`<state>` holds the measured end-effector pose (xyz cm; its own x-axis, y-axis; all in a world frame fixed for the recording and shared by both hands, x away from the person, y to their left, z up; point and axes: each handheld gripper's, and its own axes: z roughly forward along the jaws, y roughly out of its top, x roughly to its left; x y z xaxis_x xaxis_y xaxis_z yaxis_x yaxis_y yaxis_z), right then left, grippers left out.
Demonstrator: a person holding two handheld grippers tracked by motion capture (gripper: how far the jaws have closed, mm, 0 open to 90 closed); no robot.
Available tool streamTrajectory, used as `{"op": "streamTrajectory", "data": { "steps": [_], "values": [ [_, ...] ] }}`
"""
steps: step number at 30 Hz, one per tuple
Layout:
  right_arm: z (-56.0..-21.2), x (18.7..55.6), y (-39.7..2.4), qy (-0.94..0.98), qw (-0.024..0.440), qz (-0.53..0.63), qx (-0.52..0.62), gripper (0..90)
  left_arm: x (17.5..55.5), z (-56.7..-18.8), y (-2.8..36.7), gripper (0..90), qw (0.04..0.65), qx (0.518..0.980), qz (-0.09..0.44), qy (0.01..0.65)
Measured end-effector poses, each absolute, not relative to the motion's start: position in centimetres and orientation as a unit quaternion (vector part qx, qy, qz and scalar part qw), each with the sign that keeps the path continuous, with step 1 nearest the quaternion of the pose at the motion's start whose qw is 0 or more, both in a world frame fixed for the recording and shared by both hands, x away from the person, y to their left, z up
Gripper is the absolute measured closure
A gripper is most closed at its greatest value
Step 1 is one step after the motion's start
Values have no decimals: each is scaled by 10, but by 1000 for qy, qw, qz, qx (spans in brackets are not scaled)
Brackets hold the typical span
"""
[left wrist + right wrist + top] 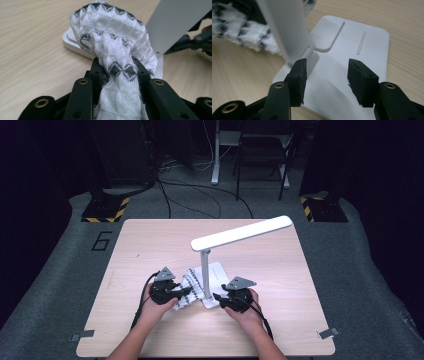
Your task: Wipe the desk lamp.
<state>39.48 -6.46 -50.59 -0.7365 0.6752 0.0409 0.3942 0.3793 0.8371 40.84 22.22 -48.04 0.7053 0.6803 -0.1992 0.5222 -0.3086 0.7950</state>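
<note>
Pale wood-grain table [150, 240] stands on grey carpet, with dark surroundings, floor cables and black-and-yellow striped feet beyond its far edge.

White desk lamp [206, 270] sits near the middle of the table, towards the near side. Its flat rectangular base [352, 50] carries a ribbed pad at one corner and a narrow groove beside it; a slim white post [284, 27] rises from the near part of the base, and a long flat head [242, 233] slants up and to the right.

Cloth [110, 40] — white, waffle-textured, with rows of dark grey zigzag marks — is bunched into a thick roll. It lies just left of the lamp post, draped over the left edge of the base and touching it. Some fraying threads show at the pinched part. In the right gripper view the cloth appears blurred behind the post.

Left gripper [116, 72] is clenched on the cloth: the fabric is squeezed into a narrow neck between the pads and bulges out on both sides of them. In the high view this gripper [186, 291] sits at the left of the lamp, cable trailing towards the near edge.

Right gripper [327, 75] is released — its pads stand apart over the near part of the base with bare white surface between them. The left-hand pad [298, 75] sits just beside the foot of the post; whether it touches cannot be told. In the high view it [217, 297] lies at the near right of the base.
</note>
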Motion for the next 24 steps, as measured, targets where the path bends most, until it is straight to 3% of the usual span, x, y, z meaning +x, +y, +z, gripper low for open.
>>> {"op": "streamTrajectory", "data": {
  "steps": [13,24],
  "values": [
    [-511,382,-45,818,152,451,324,469,406,-476,256,677,461,791,107,388],
    [-516,391,-24,811,161,449,338,574,396,-482,273,679,454,778,109,421]
  ]
}}
